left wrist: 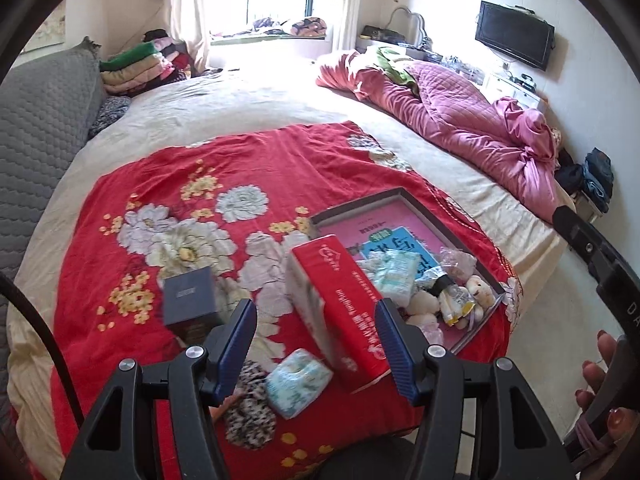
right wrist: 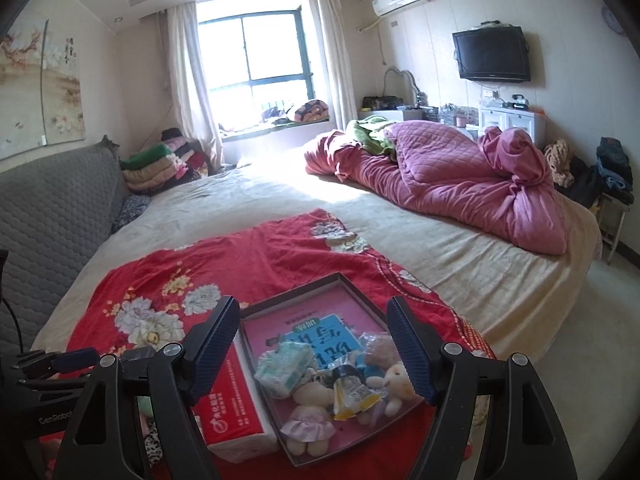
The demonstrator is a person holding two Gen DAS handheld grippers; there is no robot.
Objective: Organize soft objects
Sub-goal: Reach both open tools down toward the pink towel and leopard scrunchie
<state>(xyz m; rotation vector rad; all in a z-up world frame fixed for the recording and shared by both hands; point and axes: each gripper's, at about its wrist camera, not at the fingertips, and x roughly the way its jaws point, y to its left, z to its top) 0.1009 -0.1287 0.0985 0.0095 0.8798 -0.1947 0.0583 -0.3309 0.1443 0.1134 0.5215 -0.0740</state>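
A red tissue pack [left wrist: 340, 312] lies on the red floral cloth [left wrist: 168, 176] beside a shallow dark tray [left wrist: 360, 202]. The tray holds a light blue tissue packet [left wrist: 394, 276], small plush dolls [left wrist: 476, 290] and snack packets [left wrist: 454, 304]. My left gripper [left wrist: 316, 344] is open above the cloth, its fingers astride the near end of the red pack. A second light blue packet [left wrist: 298, 382] and a leopard-print cloth [left wrist: 250, 412] lie below it. My right gripper [right wrist: 320, 348] is open and empty over the tray [right wrist: 292, 286], which shows the dolls [right wrist: 310, 400] and the tissue pack [right wrist: 236, 404].
A dark blue box [left wrist: 190, 298] stands on the cloth at left. A crumpled pink quilt [left wrist: 452, 116] lies at the far right of the bed. A grey headboard [left wrist: 36, 120] and folded blankets [left wrist: 136, 68] are at left. The bed edge drops to the floor at right.
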